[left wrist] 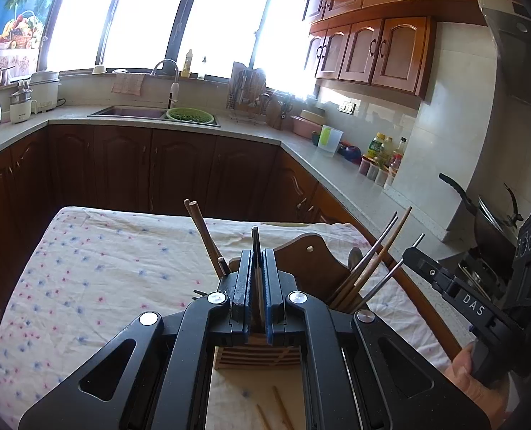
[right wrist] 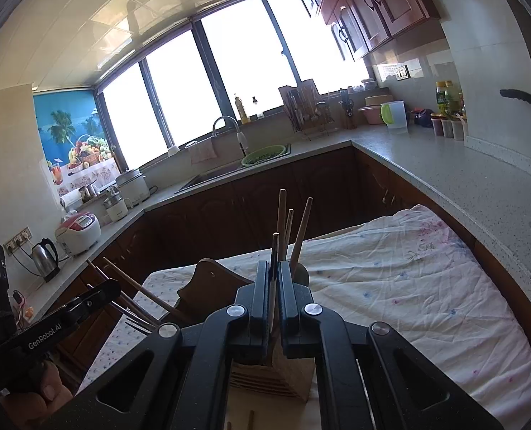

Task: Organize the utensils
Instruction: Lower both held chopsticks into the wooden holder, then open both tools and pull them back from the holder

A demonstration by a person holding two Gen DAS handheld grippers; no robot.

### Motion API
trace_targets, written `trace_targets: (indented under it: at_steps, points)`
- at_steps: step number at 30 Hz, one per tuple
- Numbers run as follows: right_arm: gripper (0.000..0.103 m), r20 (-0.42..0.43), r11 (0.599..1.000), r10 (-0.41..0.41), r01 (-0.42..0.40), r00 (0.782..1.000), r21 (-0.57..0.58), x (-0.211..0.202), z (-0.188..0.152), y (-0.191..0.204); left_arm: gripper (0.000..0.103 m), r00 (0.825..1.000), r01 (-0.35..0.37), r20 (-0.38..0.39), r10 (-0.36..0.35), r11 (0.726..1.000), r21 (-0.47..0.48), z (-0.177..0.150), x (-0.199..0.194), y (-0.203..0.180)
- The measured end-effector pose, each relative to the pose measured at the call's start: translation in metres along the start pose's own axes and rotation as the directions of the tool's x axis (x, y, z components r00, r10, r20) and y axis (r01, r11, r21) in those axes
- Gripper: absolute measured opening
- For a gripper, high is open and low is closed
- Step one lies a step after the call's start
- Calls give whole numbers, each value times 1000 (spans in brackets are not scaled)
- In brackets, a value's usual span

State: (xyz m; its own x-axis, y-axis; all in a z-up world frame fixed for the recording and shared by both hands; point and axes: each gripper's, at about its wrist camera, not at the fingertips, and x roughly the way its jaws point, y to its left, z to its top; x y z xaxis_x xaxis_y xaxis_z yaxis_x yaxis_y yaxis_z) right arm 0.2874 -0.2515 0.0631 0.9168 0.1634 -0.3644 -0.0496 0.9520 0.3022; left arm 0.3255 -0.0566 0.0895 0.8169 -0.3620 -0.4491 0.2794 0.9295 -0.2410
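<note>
Left wrist view: left gripper point(left wrist: 257, 279) jaws clamped on thin dark utensil point(left wrist: 255, 242) above holder point(left wrist: 258, 356) on desk; right gripper point(right wrist: 275, 286) jaws clamped on chopstick point(right wrist: 274, 251). Both judged light, stiff, slippery; mid-shaft grip advised.

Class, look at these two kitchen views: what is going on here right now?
A person is sorting utensils into a wooden holder on a cloth-covered table. The left gripper is shut on a dark utensil held upright above the holder. The right gripper is shut on a thin chopstick. More chopsticks already stand in the holder, and a few loose ones lie on the cloth.
</note>
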Motion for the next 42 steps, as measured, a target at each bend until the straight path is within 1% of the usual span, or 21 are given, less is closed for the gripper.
trace_targets:
  at_steps: [2,3,4,6,8,9,10,12,13,15,16,17,19,21,22,24,25,31,35,39,42]
  points:
    - [5,-3,1000,1,-1,1000,4,1,1,-1,4,1000,-2,-3,2,1000,0,2,0,-1]
    - [9,-7,1000,4,-4,1000,7,1,2,-1,4,1000,-2,-6,2,1000,0,2,0,-1]
    - [10,-6,1000,5,-5,1000,11,2,2,-2,4,1000,-2,-8,2,1000,-1,3,0,-1]
    - [11,-6,1000,15,-14,1000,24,1,2,-3,10,1000,-6,1,6,1000,2,4,-3,-2]
    - [20,-1,999,18,-18,1000,35,-2,3,-4,16,1000,-4,16,4,1000,3,4,-9,-2]
    - [31,6,999,19,-20,1000,40,-4,4,-5,20,1000,2,24,-2,1000,0,5,-13,-2]
    - [39,14,999,21,-22,1000,44,-7,5,-7,22,999,7,33,-7,1000,-4,5,-17,-2]
    - [47,30,998,21,-23,999,52,-13,6,-8,31,999,12,47,-11,1000,-6,5,-25,-3]
    - [49,37,998,22,-24,999,59,-17,7,-9,33,999,13,52,-13,1000,-8,4,-30,-4]
    - [54,44,997,26,-29,999,70,-24,7,-11,53,997,-8,70,9,1000,-13,1,-41,-4]
    - [59,48,997,27,-30,998,71,-27,7,-11,57,997,-17,79,19,1000,-19,-2,-46,-4]
    - [61,52,997,25,-29,998,71,-31,6,-11,61,996,-15,87,18,999,-30,-5,-52,-3]
    - [70,63,997,25,-29,998,70,-40,2,-12,63,996,-9,87,12,999,-42,-12,-60,0]
    - [75,69,997,25,-30,997,69,-48,-5,-13,66,996,-21,81,24,999,-44,-22,-68,1]
    - [76,69,997,23,-28,997,69,-52,-10,-13,67,996,-26,80,30,998,-49,-27,-71,2]
    - [79,59,997,25,-29,998,76,-59,-21,-15,74,996,-33,75,38,998,-62,-39,-79,4]
    - [79,52,996,25,-29,998,80,-62,-27,-16,75,997,-38,70,42,997,-67,-45,-83,5]
    - [82,-1,995,19,-19,1000,98,-84,-66,-19,78,997,-63,30,67,992,-107,-83,-106,14]
    - [82,-25,994,16,-13,1000,111,-101,-90,-19,82,996,-85,12,87,991,-101,-106,-123,15]
    - [83,-34,996,9,-6,999,90,-118,-105,-13,86,992,-121,5,122,987,-101,-128,-140,18]
    - [85,-37,998,2,0,999,59,-129,-114,-6,86,990,-139,-10,138,985,-104,-142,-147,21]
